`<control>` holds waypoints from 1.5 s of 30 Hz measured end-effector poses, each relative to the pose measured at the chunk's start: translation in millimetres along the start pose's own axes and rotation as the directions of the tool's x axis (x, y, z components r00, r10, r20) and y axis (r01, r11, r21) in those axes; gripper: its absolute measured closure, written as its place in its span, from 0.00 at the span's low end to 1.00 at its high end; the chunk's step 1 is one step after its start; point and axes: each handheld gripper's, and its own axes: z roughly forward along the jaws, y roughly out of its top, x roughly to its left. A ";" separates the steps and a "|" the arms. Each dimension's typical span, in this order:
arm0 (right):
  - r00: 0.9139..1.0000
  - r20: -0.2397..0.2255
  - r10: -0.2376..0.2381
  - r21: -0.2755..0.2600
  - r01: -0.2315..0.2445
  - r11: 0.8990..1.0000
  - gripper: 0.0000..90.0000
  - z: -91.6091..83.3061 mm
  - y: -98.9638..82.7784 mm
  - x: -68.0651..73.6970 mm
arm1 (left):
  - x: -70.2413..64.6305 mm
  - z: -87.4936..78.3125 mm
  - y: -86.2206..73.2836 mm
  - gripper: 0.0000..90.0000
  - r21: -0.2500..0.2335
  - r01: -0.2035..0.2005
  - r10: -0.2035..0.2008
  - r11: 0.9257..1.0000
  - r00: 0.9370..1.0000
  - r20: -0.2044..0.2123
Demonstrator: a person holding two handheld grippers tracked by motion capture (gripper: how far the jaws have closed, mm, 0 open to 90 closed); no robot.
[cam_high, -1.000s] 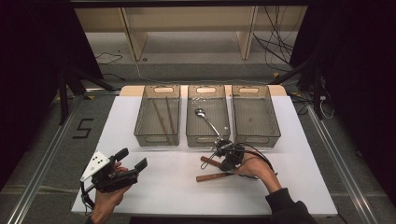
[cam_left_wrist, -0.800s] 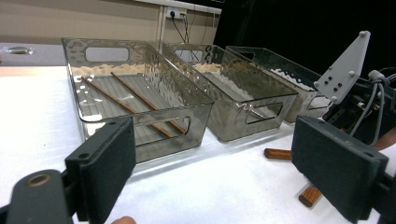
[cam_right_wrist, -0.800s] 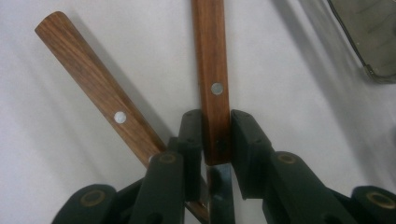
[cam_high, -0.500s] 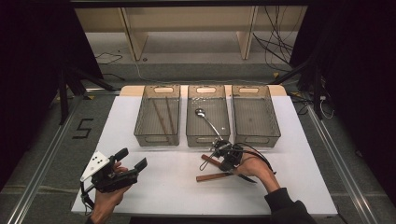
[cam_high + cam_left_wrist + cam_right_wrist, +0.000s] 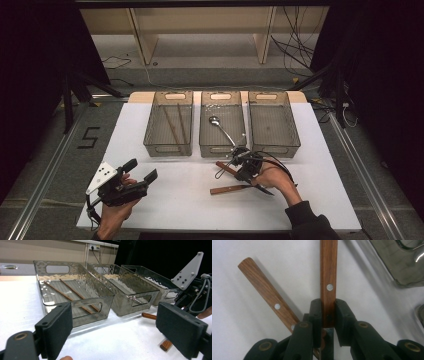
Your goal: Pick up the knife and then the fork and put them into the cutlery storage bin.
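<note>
- Fingers (image 5: 315, 315) of the right gripper (image 5: 327, 315) have just been closing and now pinch the wooden handle of one knife (image 5: 328, 277), pads pressing it from both sides, on the white table (image 5: 190, 200) just in front of the middle bin (image 5: 222, 125).
- Second knife (image 5: 268, 297) lies crossed beneath — lift straight up, keeping the grip firm, so its handle is not dragged along.
- Judging by the sorted chopsticks (image 5: 172, 125) and spoon (image 5: 222, 130), the empty right bin (image 5: 272, 125) looks the likely destination.
- Left gripper (image 5: 113, 332) hovers wide open, holding nothing.
- Writing: a "5" (image 5: 89, 137) marked on the floor — no brands legible.
</note>
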 end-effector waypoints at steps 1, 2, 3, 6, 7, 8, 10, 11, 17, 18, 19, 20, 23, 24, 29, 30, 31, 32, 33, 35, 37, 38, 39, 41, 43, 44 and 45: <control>1.000 -0.004 0.002 -0.008 -0.002 1.000 0.87 -1.1 -0.5 -0.6 | 0.0 0.0 0.0 0.15 0.000 0.000 0.000 1.000 1.000 0.000; 1.000 -0.007 0.009 -0.015 -0.009 1.000 0.87 -2.3 -0.8 -0.9 | 0.1 -0.1 0.1 0.15 0.001 0.000 0.000 1.000 1.000 0.001; 1.000 -0.009 0.016 -0.019 -0.016 1.000 0.87 -3.7 -1.1 -1.3 | 0.0 0.0 0.0 0.15 -0.001 0.000 0.000 1.000 1.000 0.000; 1.000 -0.013 0.023 -0.034 -0.024 0.999 0.87 -7.4 -2.4 -3.3 | -0.1 -0.2 0.0 0.15 -0.001 0.000 0.000 1.000 1.000 0.000; 0.999 -0.013 0.031 -0.044 -0.032 0.999 0.87 -8.6 -2.8 -3.8 | -0.1 -0.1 0.0 0.15 -0.001 0.000 0.000 1.000 1.000 0.000; 0.999 -0.015 0.032 -0.052 -0.033 0.998 0.87 -9.9 -3.2 -4.8 | 0.0 -0.1 0.0 0.15 -0.002 0.000 0.000 1.000 1.000 0.000; 0.999 -0.018 0.041 -0.069 -0.042 0.997 0.87 -13.0 -4.1 -6.2 | -0.1 -0.1 0.0 0.15 -0.002 -0.001 0.001 1.000 1.000 0.000; 0.999 -0.020 0.044 -0.077 -0.046 0.996 0.87 -14.6 -4.5 -6.7 | -0.1 -0.1 0.0 0.15 -0.001 0.000 0.000 1.000 1.000 0.000; 0.998 -0.031 0.060 -0.132 -0.063 0.989 0.87 -25.3 -7.1 -10.9 | -0.1 0.1 -0.1 0.15 -0.001 0.000 0.000 1.000 1.000 0.001; 0.998 -0.032 0.061 -0.141 -0.065 0.988 0.87 -27.1 -7.3 -11.3 | -0.2 0.1 0.0 0.15 0.000 0.000 0.000 1.000 1.000 0.001; 0.998 -0.033 0.062 -0.153 -0.067 0.986 0.87 -29.2 -7.7 -11.8 | -0.2 0.1 -0.1 0.15 0.000 0.000 0.000 1.000 1.000 0.001; 0.997 -0.037 0.069 -0.167 -0.075 0.983 0.87 -31.3 -8.1 -12.3 | -0.3 0.1 -0.1 0.15 0.000 -0.001 0.001 1.000 1.000 0.001; 0.996 -0.047 0.080 -0.202 -0.088 0.975 0.87 -37.0 -9.9 -14.8 | -0.3 0.1 -0.1 0.15 -0.001 0.000 0.000 1.000 1.000 0.001; 0.996 -0.048 0.080 -0.211 -0.089 0.973 0.87 -38.8 -10.5 -15.9 | -0.2 0.1 -0.1 0.15 0.000 0.000 0.000 1.000 1.000 0.001; 0.993 -0.051 0.106 -0.275 -0.116 0.954 0.87 -49.6 -14.1 -21.1 | -0.2 0.1 -0.1 0.15 0.001 -0.001 0.001 1.000 1.000 0.001; 0.992 -0.049 0.114 -0.284 -0.124 0.951 0.87 -51.9 -15.0 -22.1 | -0.2 0.1 -0.1 0.15 0.000 0.000 0.000 1.000 1.000 0.001; 0.992 -0.045 0.118 -0.292 -0.126 0.948 0.87 -54.0 -16.0 -23.5 | -0.2 0.1 -0.1 0.15 0.001 0.000 0.000 1.000 1.000 0.001; 0.991 -0.041 0.124 -0.301 -0.131 0.945 0.87 -56.0 -17.1 -24.7 | -0.2 0.2 -0.2 0.15 -0.001 0.000 0.000 1.000 1.000 0.001; 0.990 -0.044 0.135 -0.311 -0.142 0.940 0.87 -58.1 -18.0 -25.8 | -0.2 0.2 -0.2 0.15 0.000 0.000 0.000 1.000 1.000 0.001; 0.988 -0.041 0.147 -0.327 -0.153 0.933 0.87 -61.8 -20.1 -28.6 | -0.2 0.2 -0.1 0.15 0.000 0.000 0.000 1.000 1.000 0.001; 0.986 -0.038 0.162 -0.343 -0.165 0.925 0.87 -65.6 -22.1 -31.2 | -0.1 0.3 -0.1 0.15 0.001 0.000 0.000 1.000 1.000 0.000; 0.986 -0.037 0.166 -0.355 -0.168 0.920 0.87 -67.2 -23.2 -32.9 | 0.0 0.3 -0.1 0.15 0.002 0.000 0.000 1.000 1.000 0.001; 0.984 -0.039 0.171 -0.366 -0.173 0.914 0.87 -68.9 -24.3 -34.4 | 0.0 0.4 -0.1 0.15 0.001 0.000 0.000 1.000 1.000 0.001; 0.981 -0.043 0.190 -0.385 -0.191 0.903 0.87 -72.7 -26.5 -37.0 | 0.1 0.4 -0.1 0.15 0.002 0.000 0.000 1.000 1.000 0.001; 0.979 -0.044 0.199 -0.400 -0.200 0.895 0.87 -75.2 -27.8 -38.5 | 0.1 0.4 -0.1 0.15 0.002 0.000 0.000 1.000 1.000 0.000; 0.978 -0.047 0.202 -0.404 -0.204 0.892 0.87 -76.5 -28.3 -39.3 | 0.2 0.4 -0.1 0.15 0.002 0.000 0.000 1.000 1.000 0.000; 0.976 -0.051 0.210 -0.419 -0.211 0.883 0.87 -77.9 -28.9 -40.1 | 0.2 0.4 -0.1 0.15 0.002 0.000 0.000 1.000 1.000 0.000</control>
